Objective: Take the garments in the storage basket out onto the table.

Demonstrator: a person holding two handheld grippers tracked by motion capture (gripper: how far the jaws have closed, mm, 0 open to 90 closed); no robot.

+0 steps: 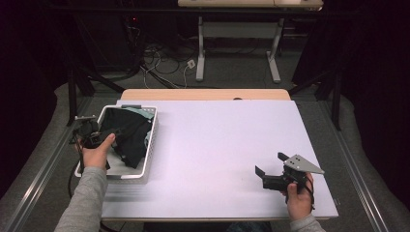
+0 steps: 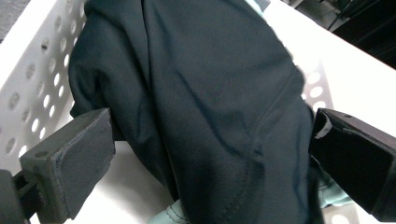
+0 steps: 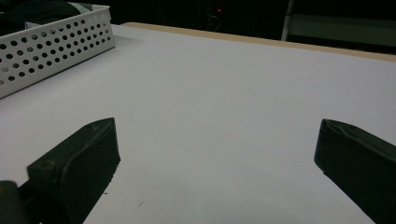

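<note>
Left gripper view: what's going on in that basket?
A person holds a gripper in each hand. The left gripper is down in the white perforated basket at the table's left, fingers open on either side of a dark garment, not yet closed on it. A light teal cloth peeks out beneath. The right gripper sits open over the bare white table, holding nothing.

We see a dim room, grey floor [image 1: 232, 67], tangled cables [image 1: 162, 65], a white-legged desk [image 1: 237, 29] beyond our table [image 1: 217, 140]
</note>
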